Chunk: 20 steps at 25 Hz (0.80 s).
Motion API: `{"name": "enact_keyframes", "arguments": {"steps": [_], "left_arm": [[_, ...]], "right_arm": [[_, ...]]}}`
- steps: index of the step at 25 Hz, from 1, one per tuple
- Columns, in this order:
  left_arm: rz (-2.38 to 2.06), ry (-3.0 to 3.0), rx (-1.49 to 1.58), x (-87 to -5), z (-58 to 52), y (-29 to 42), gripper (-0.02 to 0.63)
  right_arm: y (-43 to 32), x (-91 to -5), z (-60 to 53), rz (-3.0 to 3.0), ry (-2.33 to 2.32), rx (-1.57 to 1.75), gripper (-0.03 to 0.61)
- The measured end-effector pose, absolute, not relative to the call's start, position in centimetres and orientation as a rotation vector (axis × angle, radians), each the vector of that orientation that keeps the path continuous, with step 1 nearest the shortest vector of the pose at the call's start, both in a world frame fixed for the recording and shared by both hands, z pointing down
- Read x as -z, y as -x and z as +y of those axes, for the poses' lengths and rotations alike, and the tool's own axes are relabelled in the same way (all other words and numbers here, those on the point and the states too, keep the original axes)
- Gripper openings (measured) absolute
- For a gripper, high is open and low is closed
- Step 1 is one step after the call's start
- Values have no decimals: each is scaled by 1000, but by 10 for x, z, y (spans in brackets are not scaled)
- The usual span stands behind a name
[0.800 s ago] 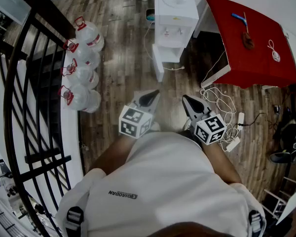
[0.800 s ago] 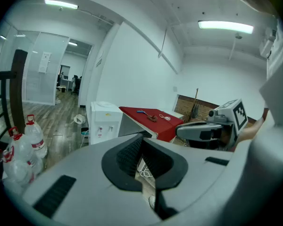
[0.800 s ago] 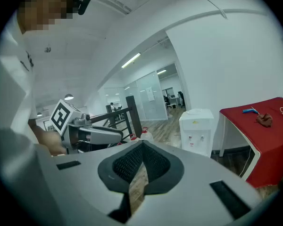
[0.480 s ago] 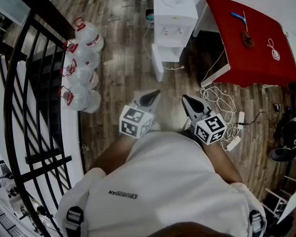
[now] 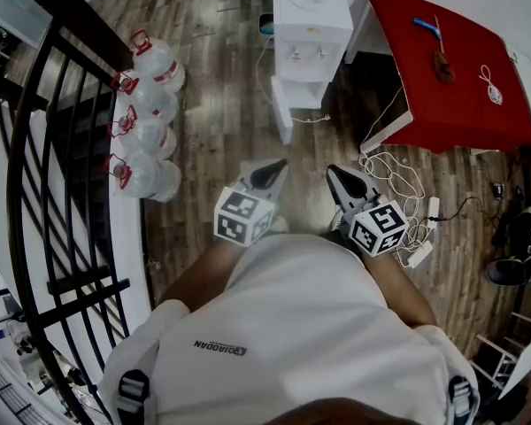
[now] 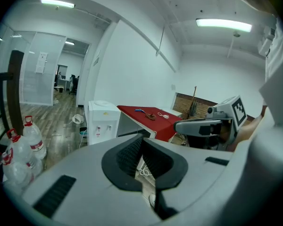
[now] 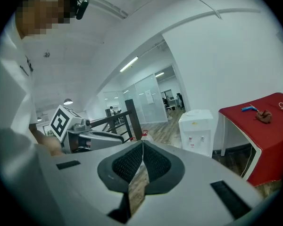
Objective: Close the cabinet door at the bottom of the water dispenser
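- Where the person stands on the wood floor [image 5: 221, 122], the dispenser [image 5: 311, 16] is ahead of them, well apart from both grippers, with its back near the white wall.
- The door [image 5: 282, 113] is at the foot of the dispenser. From the head view it looks like a white panel swung out toward the person, but it is small there and I cannot be sure how far it stands open.
- The left gripper [image 5: 269, 174] is held out in front of the person's white shirt and points toward the dispenser. In the left gripper view its fingers [image 6: 132, 154] are pressed together at the tips with nothing between them.
- The right gripper [image 5: 339, 182] is just beside it, at about the same height. Its fingers [image 7: 153, 161] also meet at the tips and hold nothing.
- Neither gripper touches the dispenser or the door.
- A table [image 5: 442, 69] with a red cover stands just to the right of the dispenser, with a few small things on top.
- Loose cables [image 5: 394, 180] lie on the floor below the table's near edge, close to the right gripper.
- To the left, bottles [image 5: 146, 113] with red caps stand in a row along a black railing [image 5: 62, 193].
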<state>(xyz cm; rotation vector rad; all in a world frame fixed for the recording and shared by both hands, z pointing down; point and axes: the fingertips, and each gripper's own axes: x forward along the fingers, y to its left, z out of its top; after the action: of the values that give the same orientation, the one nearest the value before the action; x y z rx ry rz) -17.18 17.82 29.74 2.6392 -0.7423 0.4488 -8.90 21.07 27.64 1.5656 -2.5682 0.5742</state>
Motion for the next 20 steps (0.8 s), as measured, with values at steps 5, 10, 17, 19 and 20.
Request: {"name": "enact_keyframes", "arguments": {"steps": [5, 10, 17, 19, 20], "left_arm": [[-756, -2632, -444, -299, 178, 168, -5], [-779, -2621, -448, -303, 177, 160, -5], [-825, -2601, -453, -305, 175, 128, -5], [-839, -2595, -449, -304, 174, 113, -5], [-846, -2592, -446, -303, 174, 105, -5]], "right_arm": [[87, -280, 213, -2573, -1535, -581, 21], [78, -284, 211, -2585, -1525, -591, 21], [43, -286, 208, -2606, -1486, -582, 21], [30, -285, 206, -2614, -1463, -585, 21], [22, -285, 205, -2620, -1450, -585, 21]]}}
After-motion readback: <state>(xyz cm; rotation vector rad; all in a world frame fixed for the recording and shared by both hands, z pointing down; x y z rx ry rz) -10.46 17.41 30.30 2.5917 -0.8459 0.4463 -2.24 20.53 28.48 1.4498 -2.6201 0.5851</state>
